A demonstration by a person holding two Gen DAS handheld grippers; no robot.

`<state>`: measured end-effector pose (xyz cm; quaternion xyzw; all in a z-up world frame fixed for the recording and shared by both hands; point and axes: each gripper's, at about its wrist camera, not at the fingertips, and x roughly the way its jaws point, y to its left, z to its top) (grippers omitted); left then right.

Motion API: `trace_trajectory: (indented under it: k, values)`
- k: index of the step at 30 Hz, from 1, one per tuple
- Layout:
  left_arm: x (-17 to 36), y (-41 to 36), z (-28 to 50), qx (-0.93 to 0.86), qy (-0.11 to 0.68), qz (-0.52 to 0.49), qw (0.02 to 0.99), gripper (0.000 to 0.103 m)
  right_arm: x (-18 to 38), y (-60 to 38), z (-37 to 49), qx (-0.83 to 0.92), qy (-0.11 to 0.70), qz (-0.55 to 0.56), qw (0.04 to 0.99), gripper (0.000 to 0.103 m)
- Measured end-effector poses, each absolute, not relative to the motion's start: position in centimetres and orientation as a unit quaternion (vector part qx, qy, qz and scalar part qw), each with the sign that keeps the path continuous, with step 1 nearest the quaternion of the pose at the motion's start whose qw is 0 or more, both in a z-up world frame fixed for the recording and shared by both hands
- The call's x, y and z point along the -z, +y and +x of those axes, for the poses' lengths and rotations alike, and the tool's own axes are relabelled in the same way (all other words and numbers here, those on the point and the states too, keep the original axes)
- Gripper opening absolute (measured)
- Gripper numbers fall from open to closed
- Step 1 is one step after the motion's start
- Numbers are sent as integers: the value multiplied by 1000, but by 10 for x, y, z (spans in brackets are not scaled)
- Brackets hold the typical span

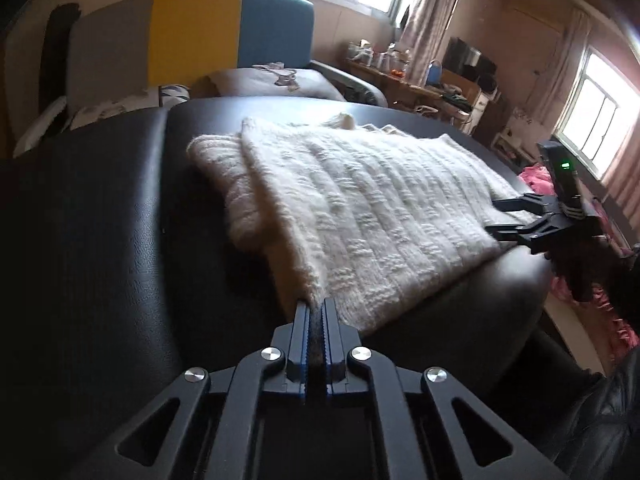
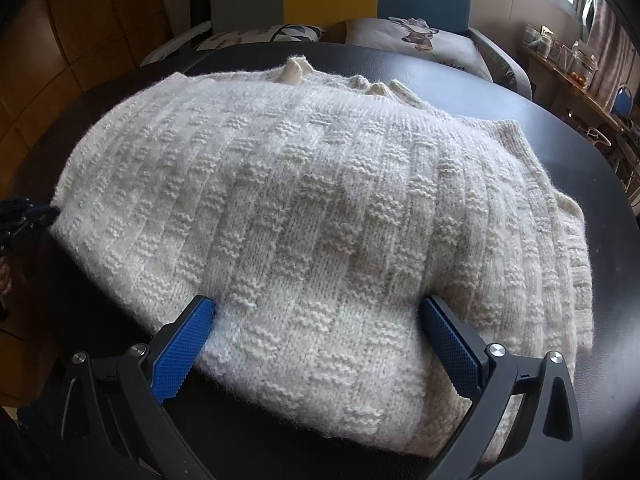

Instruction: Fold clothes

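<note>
Left gripper pinches the sweater's corner; right gripper stands spread at the opposite edge

The cream knit sweater [image 2: 312, 208] lies in stacked layers on the black padded table [image 1: 100, 240], near its front rim. The left gripper [image 1: 316, 312] is pressed together on a near corner of the top layer; the right gripper [image 2: 320, 344] is wide apart, its blue pads [image 2: 180, 356] flanking the edge without clamping. Risks, as I judge them: pulling from one pinched corner could drag the stack askew or stretch the loose knit, and the thick edge may slip off the rim.
</note>
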<state>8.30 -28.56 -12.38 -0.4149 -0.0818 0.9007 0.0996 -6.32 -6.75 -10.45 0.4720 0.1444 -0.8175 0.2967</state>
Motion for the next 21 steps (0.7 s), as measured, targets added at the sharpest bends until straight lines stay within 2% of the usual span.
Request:
trace_trajectory:
  k: [3, 6, 7, 8, 9, 12, 13, 16, 18, 21]
  values:
    - [126, -279, 91, -897, -72, -423, 107, 4, 106, -70, -64, 818, 144, 471, 296, 103]
    - [111, -295, 96, -902, -136, -399, 91, 7, 103, -69, -66, 815, 147, 476, 297, 103]
    - [103, -300, 99, -909, -145, -384, 74, 15, 101, -68, -67, 813, 146, 480, 295, 103]
    - [96, -305, 103, -915, -154, -369, 58, 18, 97, -68, -66, 813, 142, 479, 299, 103]
    - [89, -311, 106, -920, -162, -354, 41, 19, 92, -69, -64, 814, 135, 474, 307, 103]
    - [73, -298, 105, -931, -186, -303, 89, 22, 81, -73, -58, 815, 126, 464, 324, 103]
    - [74, -288, 100, -930, -175, -307, 98, 23, 83, -77, -57, 814, 138, 465, 320, 103]
    - [101, -242, 70, -915, -77, -388, 82, 24, 92, -88, -56, 809, 172, 474, 303, 103]
    - [125, -225, 63, -901, -24, -431, 48, 24, 102, -83, -56, 808, 162, 477, 306, 103]
    - [119, -258, 67, -903, -135, -403, 54, 24, 103, -75, -56, 811, 152, 468, 316, 103]
